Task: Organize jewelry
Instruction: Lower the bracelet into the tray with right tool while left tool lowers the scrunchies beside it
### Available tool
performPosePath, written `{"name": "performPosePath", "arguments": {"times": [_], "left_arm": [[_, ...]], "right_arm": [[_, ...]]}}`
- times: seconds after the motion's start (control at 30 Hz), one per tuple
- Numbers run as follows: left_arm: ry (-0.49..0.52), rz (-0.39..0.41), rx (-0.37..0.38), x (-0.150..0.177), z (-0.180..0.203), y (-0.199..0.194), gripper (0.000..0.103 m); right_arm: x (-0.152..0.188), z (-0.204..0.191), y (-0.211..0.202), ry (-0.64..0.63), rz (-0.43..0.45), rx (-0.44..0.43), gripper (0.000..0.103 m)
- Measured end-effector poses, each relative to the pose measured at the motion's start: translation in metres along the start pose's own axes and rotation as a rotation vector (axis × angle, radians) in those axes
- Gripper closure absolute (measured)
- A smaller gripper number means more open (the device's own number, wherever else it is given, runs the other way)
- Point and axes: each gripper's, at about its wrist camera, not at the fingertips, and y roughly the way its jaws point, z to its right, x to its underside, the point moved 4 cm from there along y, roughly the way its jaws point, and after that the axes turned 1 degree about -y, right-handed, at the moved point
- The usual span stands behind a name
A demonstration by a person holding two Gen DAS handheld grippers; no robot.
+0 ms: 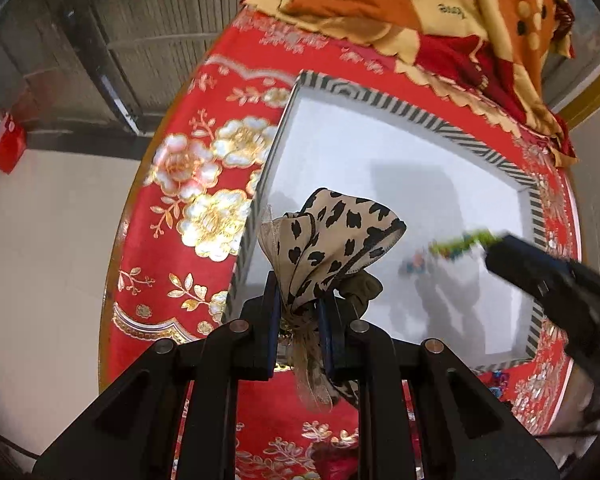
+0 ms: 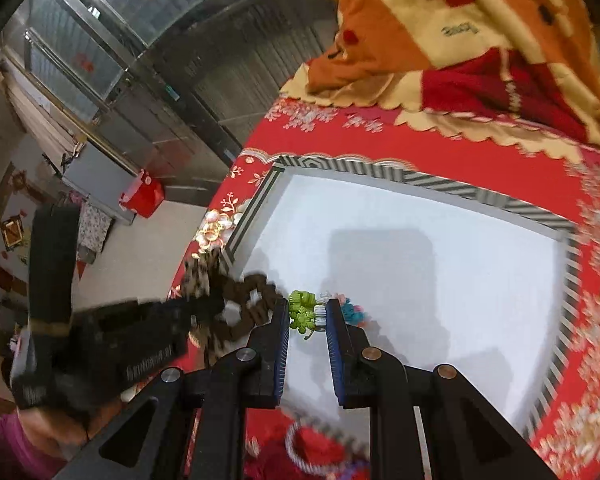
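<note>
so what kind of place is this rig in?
Probably a home living room: round table under a red floral tablecloth, a folded blanket on it, and tiled floor by glass doors.

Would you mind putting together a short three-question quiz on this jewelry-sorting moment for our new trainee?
1. True or false: the left gripper is shut on a leopard-print fabric scrunchie.
2. What colour is the inside of the striped-rim tray on the red floral tablecloth?
   A. white  B. black  C. green
3. Fill in: the right gripper holds a small multicoloured hair tie with green, white and ____ parts.

Key
1. True; the fabric is pinched between its pads and sticks out above them.
2. A; the tray floor is plain white.
3. Blue; the blue part shows just beyond the right finger.
</note>
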Motion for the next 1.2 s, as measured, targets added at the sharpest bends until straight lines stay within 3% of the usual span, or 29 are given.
{"name": "performPosePath", "arguments": {"times": [0.23,0.53,0.6,0.73,0.87,1.03,1.1,1.2], "left_arm": [[-0.041,-0.017,-0.008,-0.008,-0.015,0.017,0.088],[-0.049,-0.009,-0.009,-0.015,-0.017,0.026,0.087],[-0.055,-0.009,-0.003,-0.014,-0.017,0.025,0.080],[-0.056,-0.006,0.022,-0.011,-0.013,0.018,0.067],[-0.031,0.034,-0.002,-0.006,-0.006,0.003,0.053],[-0.032,0.085,-0.023,0.005,-0.003,-0.022,0.052],[-0.021,0.108,-0.033,0.012,0.001,-0.032,0.052],[0.004,0.145,-0.044,0.025,0.009,-0.050,0.052]], "right_arm": [[-0.034,-0.005,0.050,0.012,-0.031,-0.031,0.086],[-0.047,0.010,0.079,0.116,-0.028,-0.089,0.085],[-0.046,0.013,0.077,0.123,-0.023,-0.078,0.085],[-0.044,0.017,0.055,0.152,0.014,-0.085,0.083],[-0.035,0.011,0.022,0.147,0.051,-0.104,0.077],[-0.013,-0.001,-0.037,0.138,0.123,-0.127,0.070],[0.003,-0.007,-0.061,0.127,0.157,-0.126,0.058],[0.027,-0.014,-0.088,0.112,0.176,-0.127,0.058]]}}
